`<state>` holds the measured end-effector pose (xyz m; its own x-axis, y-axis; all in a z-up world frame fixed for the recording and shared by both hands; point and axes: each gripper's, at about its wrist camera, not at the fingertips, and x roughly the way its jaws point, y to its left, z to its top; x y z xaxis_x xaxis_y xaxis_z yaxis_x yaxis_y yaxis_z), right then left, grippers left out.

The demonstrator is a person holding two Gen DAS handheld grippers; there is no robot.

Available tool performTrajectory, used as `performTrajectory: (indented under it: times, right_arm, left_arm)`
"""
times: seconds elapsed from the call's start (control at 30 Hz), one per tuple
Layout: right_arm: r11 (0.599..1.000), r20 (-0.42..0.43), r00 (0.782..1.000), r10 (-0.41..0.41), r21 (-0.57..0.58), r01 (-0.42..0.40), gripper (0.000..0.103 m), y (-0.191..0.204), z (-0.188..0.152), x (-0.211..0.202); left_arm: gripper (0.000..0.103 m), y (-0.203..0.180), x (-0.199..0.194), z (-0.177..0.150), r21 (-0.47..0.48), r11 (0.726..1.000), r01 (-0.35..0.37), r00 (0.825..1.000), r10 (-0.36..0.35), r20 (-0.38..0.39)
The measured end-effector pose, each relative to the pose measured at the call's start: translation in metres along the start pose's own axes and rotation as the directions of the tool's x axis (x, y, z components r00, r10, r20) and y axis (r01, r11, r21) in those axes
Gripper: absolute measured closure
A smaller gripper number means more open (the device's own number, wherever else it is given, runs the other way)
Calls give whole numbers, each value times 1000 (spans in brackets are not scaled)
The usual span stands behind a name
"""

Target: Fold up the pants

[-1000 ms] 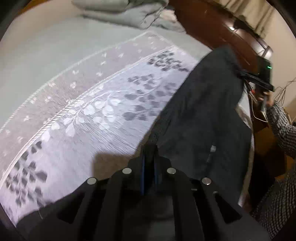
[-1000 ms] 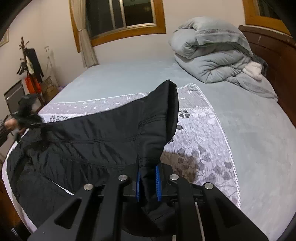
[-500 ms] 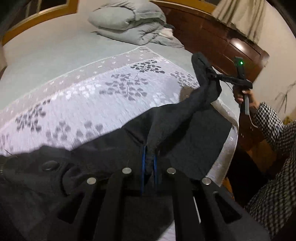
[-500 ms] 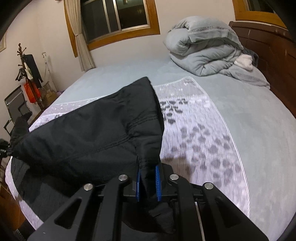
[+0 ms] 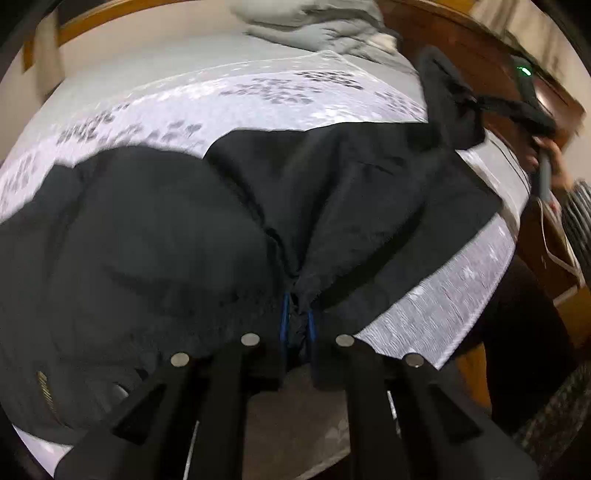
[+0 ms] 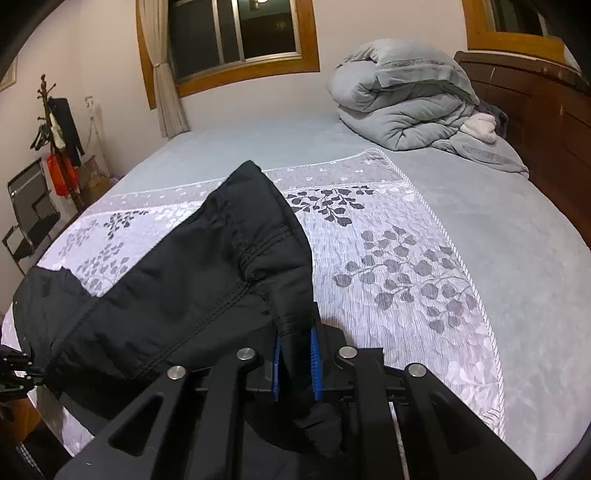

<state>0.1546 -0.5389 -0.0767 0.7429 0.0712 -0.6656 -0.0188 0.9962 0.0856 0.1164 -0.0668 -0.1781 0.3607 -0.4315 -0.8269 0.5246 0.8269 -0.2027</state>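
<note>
Black pants lie spread over the leaf-patterned bedspread, doubled over on themselves. My left gripper is shut on a bunched edge of the pants, low over the bed. My right gripper is shut on another edge of the pants, which drape off to the left. The right gripper also shows in the left wrist view, holding up a raised corner of the fabric. The left gripper shows at the left edge of the right wrist view.
A folded grey duvet lies at the head of the bed by the dark wooden headboard. A coat stand and a chair stand left of the bed. A window is in the far wall.
Both grippers have carried the pants across the bed, laying one half over the other. The fabric now lies lower and flatter. The left wrist view has swung down over the pants.
</note>
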Motion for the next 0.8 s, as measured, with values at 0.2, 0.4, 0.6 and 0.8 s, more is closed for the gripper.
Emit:
performTrajectory:
  times: [0.2, 0.4, 0.6, 0.8]
  right_arm:
    - [999, -47, 999, -25, 37, 27, 90, -8, -33, -9]
    - [992, -87, 995, -40, 118, 50, 88, -16, -65, -16]
    - [983, -89, 992, -89, 153, 102, 81, -16, -91, -39]
    - [955, -93, 988, -122, 260, 143, 59, -17, -112, -85]
  left_arm:
    - [91, 1, 2, -10, -32, 999, -1, 999, 3, 42]
    - [90, -1, 2, -12, -102, 995, -22, 998, 28, 56]
    - [89, -7, 4, -12, -235, 968, -90, 992, 107, 62]
    - [86, -10, 4, -16, -328, 936, -126, 985, 157, 70]
